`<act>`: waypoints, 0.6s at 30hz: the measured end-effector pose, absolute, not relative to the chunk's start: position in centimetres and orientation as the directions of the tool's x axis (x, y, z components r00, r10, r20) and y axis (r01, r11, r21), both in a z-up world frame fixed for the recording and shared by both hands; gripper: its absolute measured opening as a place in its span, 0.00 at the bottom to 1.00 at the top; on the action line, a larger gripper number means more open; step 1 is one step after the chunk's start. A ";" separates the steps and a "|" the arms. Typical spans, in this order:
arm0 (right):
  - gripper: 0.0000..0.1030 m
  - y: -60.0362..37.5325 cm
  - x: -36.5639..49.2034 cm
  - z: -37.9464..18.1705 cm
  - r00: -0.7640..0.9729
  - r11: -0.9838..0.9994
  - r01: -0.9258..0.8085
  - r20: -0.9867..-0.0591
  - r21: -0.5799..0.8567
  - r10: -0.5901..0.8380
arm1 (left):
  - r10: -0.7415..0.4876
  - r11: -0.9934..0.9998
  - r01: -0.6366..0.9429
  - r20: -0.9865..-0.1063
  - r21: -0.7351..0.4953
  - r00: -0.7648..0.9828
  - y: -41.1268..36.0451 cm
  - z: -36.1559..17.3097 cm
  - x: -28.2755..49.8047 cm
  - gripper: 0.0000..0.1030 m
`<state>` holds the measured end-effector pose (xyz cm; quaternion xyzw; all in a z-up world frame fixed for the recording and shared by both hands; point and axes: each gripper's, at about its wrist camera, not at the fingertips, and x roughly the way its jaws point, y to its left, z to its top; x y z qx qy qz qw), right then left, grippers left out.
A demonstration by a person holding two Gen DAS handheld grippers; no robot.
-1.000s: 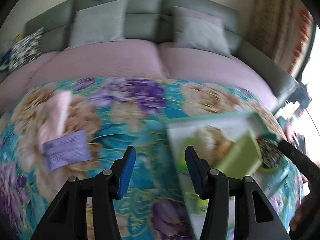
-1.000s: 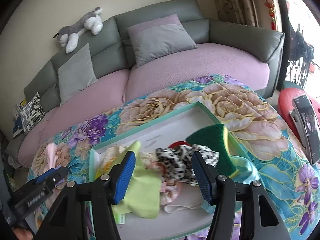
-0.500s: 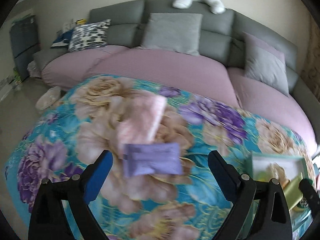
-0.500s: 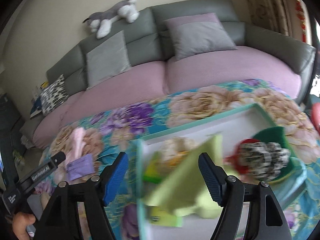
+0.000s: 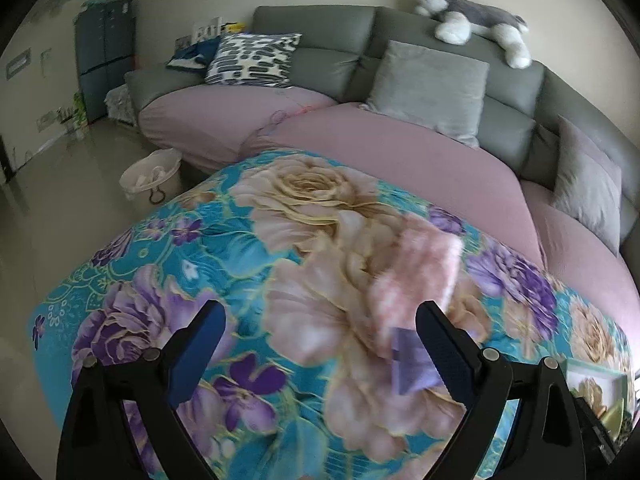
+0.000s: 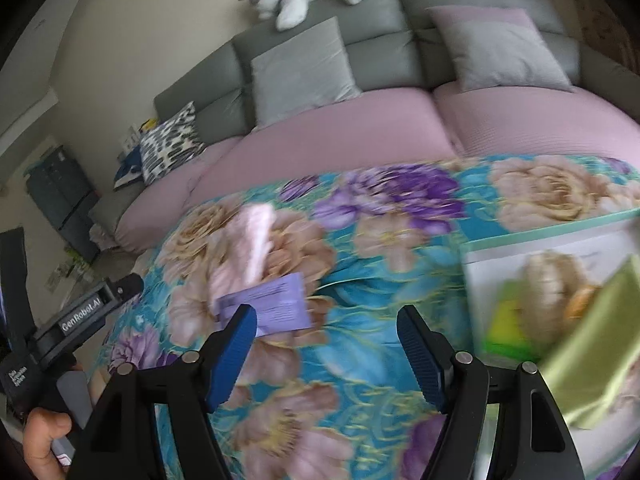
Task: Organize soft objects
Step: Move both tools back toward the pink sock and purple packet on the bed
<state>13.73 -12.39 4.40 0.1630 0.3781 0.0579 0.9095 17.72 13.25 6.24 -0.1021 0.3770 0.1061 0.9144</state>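
Up front in the left wrist view, the left gripper [image 5: 320,344] hangs over the floral blanket [image 5: 224,248] with its jaws spread wide and nothing between them. A pink cloth [image 5: 416,276] lies on the blanket just beyond the right finger, and a purple packet [image 5: 408,368] sits at its near end, partly hidden behind that finger. A corner of the tray [image 5: 592,370] shows at the right edge. A grey sofa [image 5: 320,36] with cushions curves behind, a plush dog [image 5: 472,20] lying on its back.

Over in the right wrist view, the right gripper [image 6: 326,344] also stands apart-jawed and empty above the blanket. The packet lies just past its left finger, touching the pink cloth. The tray, at the right, holds a blurred green cloth [image 6: 588,344] among other soft things. A hand [image 6: 42,440] grips the left tool's handle at lower left.
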 end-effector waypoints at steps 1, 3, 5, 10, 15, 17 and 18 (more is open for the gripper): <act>0.74 -11.4 14.2 4.0 0.698 0.940 0.005 -0.674 0.340 0.240 | 0.118 0.955 -0.277 -0.717 -0.108 0.687 13.8 5.9 17.9 0.93; 0.74 -9.8 15.0 3.2 0.677 0.942 -0.013 -0.690 0.336 0.256 | 0.121 0.950 -0.292 -0.735 -0.109 0.668 14.9 5.1 18.2 0.93; 0.74 -8.3 15.8 2.4 0.654 0.947 -0.028 -0.711 0.321 0.261 | 0.120 0.946 -0.305 -0.748 -0.114 0.652 15.8 4.2 18.6 0.93; 0.74 -5.6 17.0 0.1 0.602 0.962 -0.051 -0.760 0.270 0.245 | 0.089 0.940 -0.313 -0.787 -0.137 0.610 17.1 2.0 19.4 0.93; 0.74 -4.1 17.8 -1.4 0.571 0.975 -0.054 -0.795 0.213 0.205 | 0.089 0.924 -0.351 -0.805 -0.153 0.586 18.7 0.7 19.4 0.93; 0.74 -3.8 18.3 -1.4 0.569 0.977 -0.050 -0.798 0.208 0.199 | 0.106 0.916 -0.374 -0.809 -0.148 0.578 19.4 0.4 19.4 0.93; 0.74 -3.6 18.8 -1.2 0.570 0.977 -0.047 -0.798 0.207 0.197 | 0.114 0.912 -0.384 -0.810 -0.144 0.575 19.7 0.3 19.3 0.93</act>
